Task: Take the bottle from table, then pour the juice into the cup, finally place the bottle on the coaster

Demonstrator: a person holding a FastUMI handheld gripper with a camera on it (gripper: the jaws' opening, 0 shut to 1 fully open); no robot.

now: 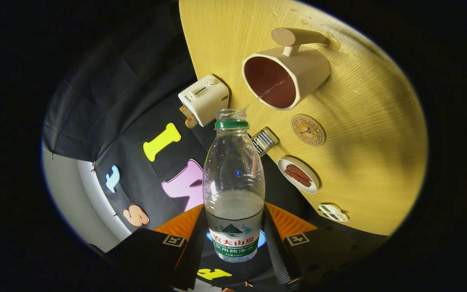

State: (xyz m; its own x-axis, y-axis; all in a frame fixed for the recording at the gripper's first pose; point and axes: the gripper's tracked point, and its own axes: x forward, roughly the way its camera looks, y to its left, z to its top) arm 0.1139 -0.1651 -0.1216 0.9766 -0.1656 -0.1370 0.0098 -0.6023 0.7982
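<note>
1. The gripper (233, 231) is built with two broad, flat-topped fingers (148, 253) that converge toward the front.
2. A square marker with a pale outline (174, 240) is carried on the upper face of each finger.
3. Finely ribbed surfaces are seen on the sloped faces ahead of the markers.
4. A woven texture is shown on the inner faces.
5. Both fingers are pressed against the sides of the bottle (233, 182).
</note>
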